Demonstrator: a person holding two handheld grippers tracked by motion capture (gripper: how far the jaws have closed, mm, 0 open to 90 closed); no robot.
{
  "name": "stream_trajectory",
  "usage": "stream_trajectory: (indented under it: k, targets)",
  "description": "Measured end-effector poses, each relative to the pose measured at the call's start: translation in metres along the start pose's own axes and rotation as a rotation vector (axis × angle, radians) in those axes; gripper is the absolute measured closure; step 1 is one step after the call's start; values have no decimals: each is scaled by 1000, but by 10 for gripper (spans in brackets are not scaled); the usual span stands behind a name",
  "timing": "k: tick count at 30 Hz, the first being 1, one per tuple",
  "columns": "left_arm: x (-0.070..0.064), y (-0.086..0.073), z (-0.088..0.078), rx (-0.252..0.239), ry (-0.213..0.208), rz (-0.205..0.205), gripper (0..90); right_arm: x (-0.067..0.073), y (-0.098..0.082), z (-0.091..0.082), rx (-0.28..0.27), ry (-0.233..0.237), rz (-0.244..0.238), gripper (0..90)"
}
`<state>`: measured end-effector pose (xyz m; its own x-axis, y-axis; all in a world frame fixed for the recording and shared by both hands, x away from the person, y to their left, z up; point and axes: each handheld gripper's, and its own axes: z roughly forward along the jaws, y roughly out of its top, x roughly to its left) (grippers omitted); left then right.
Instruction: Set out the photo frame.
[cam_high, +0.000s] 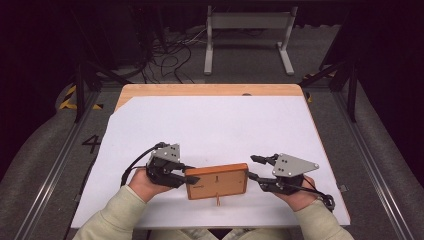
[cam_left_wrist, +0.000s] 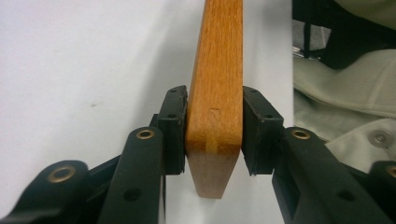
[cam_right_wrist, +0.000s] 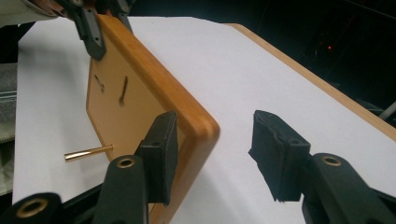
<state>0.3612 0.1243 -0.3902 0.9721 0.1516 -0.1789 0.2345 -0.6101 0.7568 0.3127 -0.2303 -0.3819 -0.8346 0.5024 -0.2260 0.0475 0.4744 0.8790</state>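
Note:
A flat orange-brown wooden board (cam_high: 217, 181) is held near the table's front edge, its broad face turned toward the person. A thin brass pin (cam_high: 218, 200) sticks out of that face near the lower edge, and the pin (cam_right_wrist: 88, 153) shows from the side in the right gripper view. My left gripper (cam_high: 192, 178) is shut on the board's left end. In the left gripper view both pads of this gripper (cam_left_wrist: 215, 128) press the board (cam_left_wrist: 219, 70) across its thickness. My right gripper (cam_high: 253, 167) stands open around the right end. One of its fingers (cam_right_wrist: 161, 154) lies along the board (cam_right_wrist: 140, 88), the other stands well apart.
A white sheet (cam_high: 210, 125) covers the wooden table (cam_high: 210, 90), with bare room behind the board. Beyond the far edge stand a grey metal frame (cam_high: 247, 35) and cables (cam_high: 170, 52) on the floor. The person's pale sleeves (cam_high: 115, 217) come in at the bottom.

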Motion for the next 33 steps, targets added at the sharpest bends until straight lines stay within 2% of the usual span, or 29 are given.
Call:
stream_trajectory:
  k: [5, 9, 13, 18, 22, 26, 27, 33]
  targets:
    - [-4, -3, 4, 16, -46, 21, 657, -2, -5, -5, -8, 8, 15, 478]
    - [-7, -4, 8, 40, -88, 34, 642, -2, -6, -12, -41, 35, 20, 471]
    - [-12, -4, 9, 51, -93, 52, 632, -5, -9, -21, -68, 43, 49, 470]
    - [-14, -5, 10, 65, -115, 49, 609, -8, -17, -23, -19, 23, 68, 465]
    - [-16, -7, 15, 100, -162, 43, 542, -9, -21, -21, 17, 17, 77, 462]
    - [-17, -9, 18, 115, -190, 46, 451, -10, -24, -19, 33, 20, 86, 462]
    - [-18, -9, 19, 123, -197, 59, 442, -10, -24, -19, 35, 23, 88, 462]
    - [-21, -9, 21, 145, -207, 67, 395, -9, -26, -18, 45, 29, 89, 457]
